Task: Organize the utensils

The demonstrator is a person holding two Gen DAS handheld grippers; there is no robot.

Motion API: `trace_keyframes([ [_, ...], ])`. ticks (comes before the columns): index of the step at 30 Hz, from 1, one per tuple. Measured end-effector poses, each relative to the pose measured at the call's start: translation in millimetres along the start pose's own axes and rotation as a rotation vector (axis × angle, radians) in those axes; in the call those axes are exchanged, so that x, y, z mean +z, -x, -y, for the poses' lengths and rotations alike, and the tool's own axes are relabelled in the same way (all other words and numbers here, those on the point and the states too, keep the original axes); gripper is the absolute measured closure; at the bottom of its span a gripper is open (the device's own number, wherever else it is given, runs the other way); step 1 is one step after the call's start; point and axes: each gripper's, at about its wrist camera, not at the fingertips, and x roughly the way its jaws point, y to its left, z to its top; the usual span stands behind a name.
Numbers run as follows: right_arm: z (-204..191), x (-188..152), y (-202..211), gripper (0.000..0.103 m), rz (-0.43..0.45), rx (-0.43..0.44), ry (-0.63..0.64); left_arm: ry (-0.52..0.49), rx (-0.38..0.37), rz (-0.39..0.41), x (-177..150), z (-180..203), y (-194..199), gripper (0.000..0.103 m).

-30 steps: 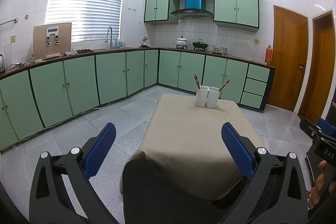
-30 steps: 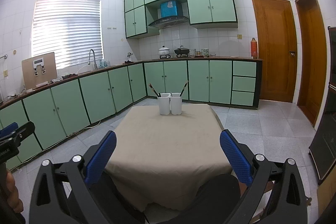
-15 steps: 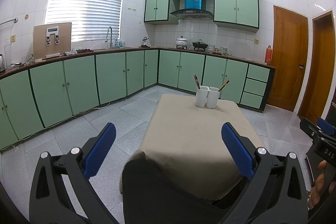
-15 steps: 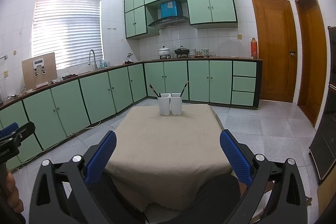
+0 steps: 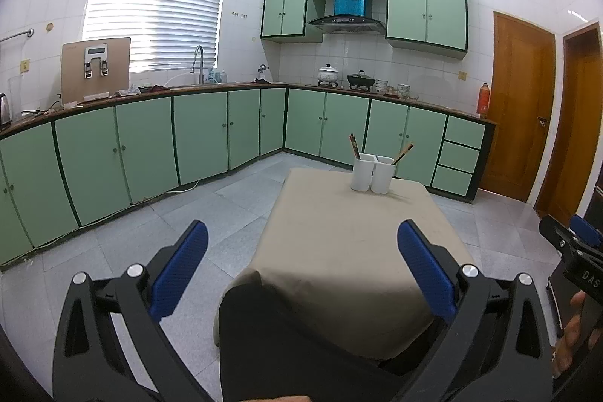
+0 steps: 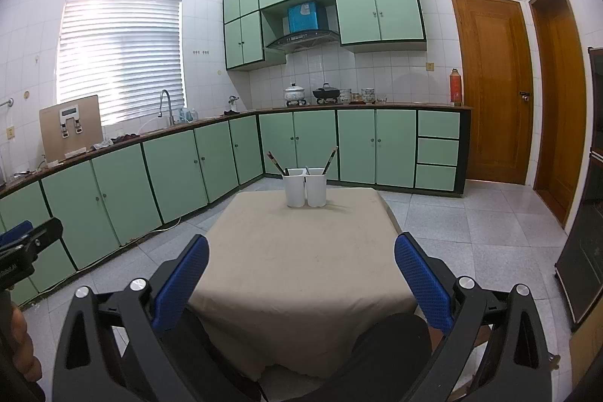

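Two white, rounded-square ceramic holders [image 6: 305,186] stand touching at the far end of the beige cloth-covered table [image 6: 301,262]. Dark stick-like utensils [image 6: 331,159] lean out of each, and none lies loose on the cloth. That fits utensils already sorted or a sorting yet to come, so no move can be judged. The left gripper [image 5: 301,251] and right gripper [image 6: 301,255] hover near the table's near edge, jaws spread wide and holding nothing.
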Motion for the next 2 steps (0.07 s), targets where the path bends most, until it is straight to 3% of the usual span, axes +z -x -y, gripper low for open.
trace_keyframes([
  [2,-0.2,0.1,0.0,0.006,0.001,0.0,0.0,0.0,-0.001,0.0,-0.4,0.3,0.1,0.005],
])
